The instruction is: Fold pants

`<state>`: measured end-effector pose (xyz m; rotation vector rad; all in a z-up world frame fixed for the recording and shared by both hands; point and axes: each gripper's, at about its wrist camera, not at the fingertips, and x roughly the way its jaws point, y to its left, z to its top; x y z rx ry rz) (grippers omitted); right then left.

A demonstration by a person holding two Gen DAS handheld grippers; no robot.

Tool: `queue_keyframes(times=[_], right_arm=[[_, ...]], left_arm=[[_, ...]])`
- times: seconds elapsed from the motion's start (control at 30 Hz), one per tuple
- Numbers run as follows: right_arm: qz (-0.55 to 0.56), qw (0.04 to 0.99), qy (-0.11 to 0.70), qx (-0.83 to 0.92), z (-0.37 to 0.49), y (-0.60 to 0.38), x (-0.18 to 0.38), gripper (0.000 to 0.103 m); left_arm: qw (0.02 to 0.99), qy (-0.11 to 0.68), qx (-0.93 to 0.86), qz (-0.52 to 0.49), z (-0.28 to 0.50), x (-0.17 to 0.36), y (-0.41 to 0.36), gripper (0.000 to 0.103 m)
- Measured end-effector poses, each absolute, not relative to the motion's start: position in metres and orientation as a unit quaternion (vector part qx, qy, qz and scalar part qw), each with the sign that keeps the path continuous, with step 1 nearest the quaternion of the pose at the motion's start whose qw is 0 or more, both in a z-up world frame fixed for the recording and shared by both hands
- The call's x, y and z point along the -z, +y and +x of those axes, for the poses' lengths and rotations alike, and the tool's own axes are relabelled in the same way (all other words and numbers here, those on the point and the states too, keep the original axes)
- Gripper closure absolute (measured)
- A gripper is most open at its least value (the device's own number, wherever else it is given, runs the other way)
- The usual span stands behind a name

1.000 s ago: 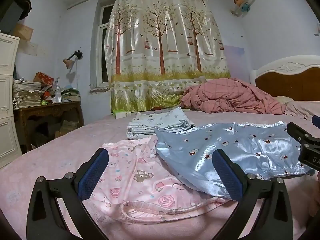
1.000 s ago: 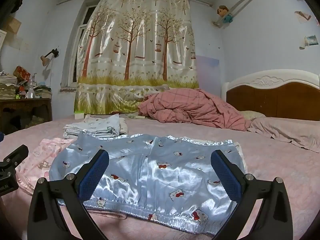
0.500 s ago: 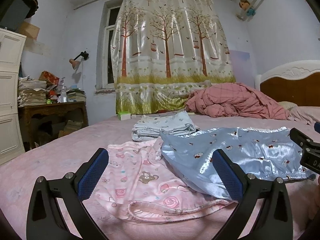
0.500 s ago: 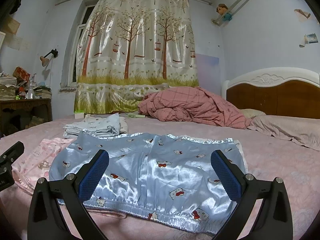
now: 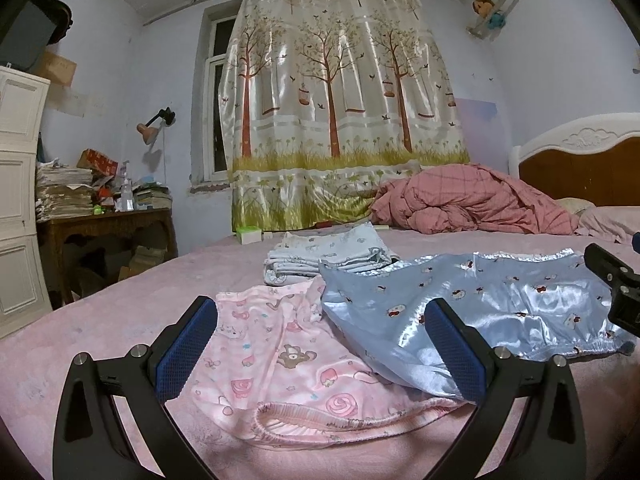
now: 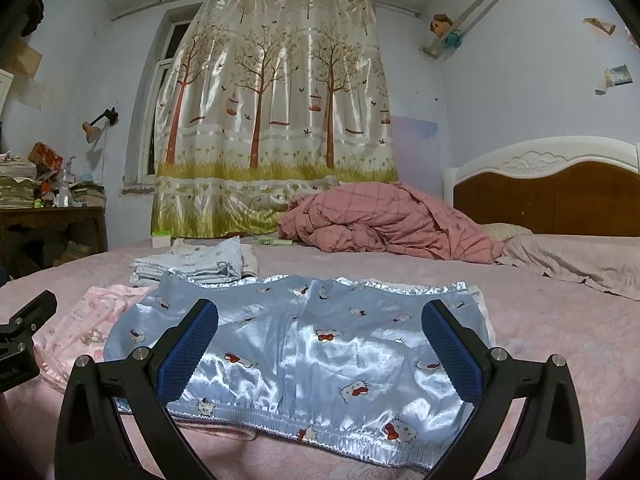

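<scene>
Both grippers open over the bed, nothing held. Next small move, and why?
Probably lower the right gripper onto the elastic waistband of the blue satin pants and pinch it. Those pants lie flat on top, overlapping the pink pants, so they come first. The left gripper hovers open near their other edge.

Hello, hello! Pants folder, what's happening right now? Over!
Left tool and right tool open, holding nothing. Blue satin pants flat on bed, unfolded. Their edge overlaps pink pants; folded pile sits behind.
</scene>
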<state>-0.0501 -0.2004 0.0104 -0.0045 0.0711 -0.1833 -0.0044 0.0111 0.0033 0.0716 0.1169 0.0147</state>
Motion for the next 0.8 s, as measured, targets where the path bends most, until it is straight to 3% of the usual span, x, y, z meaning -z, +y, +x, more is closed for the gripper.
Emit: queue_keyframes(times=[0.8], right_arm=[[-0.004,0.995,0.043,0.093,-0.047,-0.197,-0.009,0.001]], left_arm=[[0.998,0.048,-0.007,0.027,-0.008,0.000,0.008,0.000]])
